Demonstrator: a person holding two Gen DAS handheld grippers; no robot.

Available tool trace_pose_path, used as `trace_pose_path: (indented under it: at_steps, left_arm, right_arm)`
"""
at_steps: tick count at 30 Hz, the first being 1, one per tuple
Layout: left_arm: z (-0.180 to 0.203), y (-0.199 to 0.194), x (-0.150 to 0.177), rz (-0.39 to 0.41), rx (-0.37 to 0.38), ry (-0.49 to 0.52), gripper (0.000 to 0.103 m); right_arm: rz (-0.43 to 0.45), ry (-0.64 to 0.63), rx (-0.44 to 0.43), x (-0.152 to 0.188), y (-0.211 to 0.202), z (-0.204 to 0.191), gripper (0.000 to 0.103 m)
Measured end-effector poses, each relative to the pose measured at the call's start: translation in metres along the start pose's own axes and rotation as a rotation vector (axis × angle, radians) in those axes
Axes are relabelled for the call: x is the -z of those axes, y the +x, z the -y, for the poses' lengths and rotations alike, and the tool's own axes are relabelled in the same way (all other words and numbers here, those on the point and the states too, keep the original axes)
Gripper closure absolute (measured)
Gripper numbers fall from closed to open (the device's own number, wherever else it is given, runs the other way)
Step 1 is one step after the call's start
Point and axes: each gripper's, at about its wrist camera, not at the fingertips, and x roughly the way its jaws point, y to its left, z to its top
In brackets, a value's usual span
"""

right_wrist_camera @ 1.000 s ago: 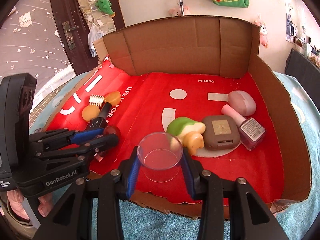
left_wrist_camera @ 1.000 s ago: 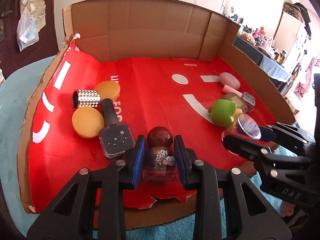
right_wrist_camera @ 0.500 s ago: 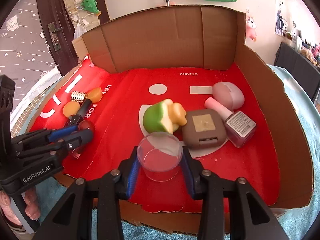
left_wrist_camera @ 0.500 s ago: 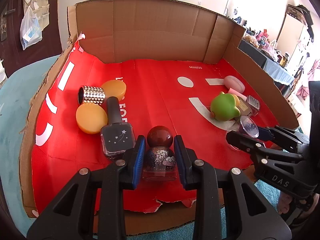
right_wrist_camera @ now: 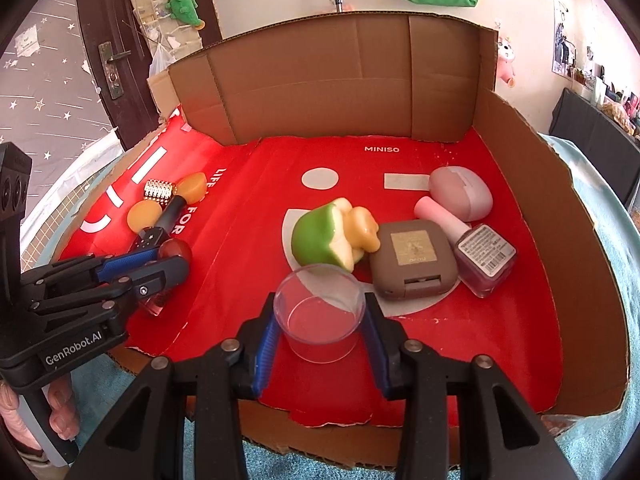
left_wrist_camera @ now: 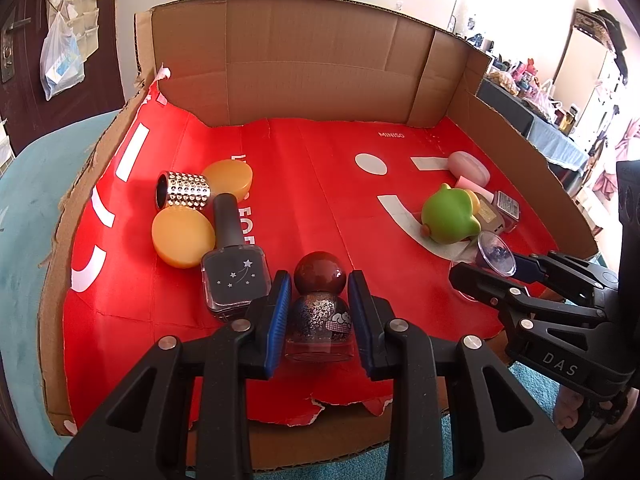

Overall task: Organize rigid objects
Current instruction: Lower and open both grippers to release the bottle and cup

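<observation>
The left gripper (left_wrist_camera: pixel 319 312) pinches a glittery bottle (left_wrist_camera: pixel 320 320) with a round dark-red cap at the near edge of the red-lined tray (left_wrist_camera: pixel 312 80), just right of a black bottle (left_wrist_camera: pixel 234 272). The right gripper (right_wrist_camera: pixel 320 320) clamps a clear cup (right_wrist_camera: pixel 320 312) near the green toy (right_wrist_camera: pixel 324 240) and brown case (right_wrist_camera: pixel 414 258).

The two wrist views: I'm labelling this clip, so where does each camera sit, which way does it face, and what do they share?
Left wrist: on the left gripper, looking forward and down into the cardboard tray; its own fingers clamp a glitter nail polish bottle.
Right wrist: on the right gripper, facing the same way; its fingers hold a clear cup; fingers of a hand show at lower left.
Shared: the tray, green toy, and each other's gripper.
</observation>
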Motion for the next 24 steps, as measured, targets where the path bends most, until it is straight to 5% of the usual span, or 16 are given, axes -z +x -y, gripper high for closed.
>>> trace_pose_path:
  at_steps: [9, 19, 21, 22, 24]
  left_arm:
    - [0.008, -0.005, 0.001, 0.019, -0.043, 0.031, 0.075]
    - [0.006, -0.025, -0.001, 0.062, -0.068, 0.022, 0.073]
    - [0.007, -0.029, -0.001, 0.073, -0.07, 0.023, 0.052]
    - [0.008, -0.032, -0.001, 0.081, -0.071, 0.023, 0.028]
    - [0.01, -0.04, 0.001, 0.115, -0.081, 0.023, 0.022]
  right_arm:
    - [0.006, 0.011, -0.002, 0.0, -0.004, 0.001, 0.06]
    - [0.059, 0.012, 0.016, -0.001, -0.023, 0.001, 0.043]
    - [0.071, 0.011, 0.017, 0.0, -0.028, 0.0, 0.041]
    - [0.078, 0.012, 0.019, 0.0, -0.03, 0.0, 0.04]
    - [0.093, 0.012, 0.021, 0.001, -0.036, -0.001, 0.035]
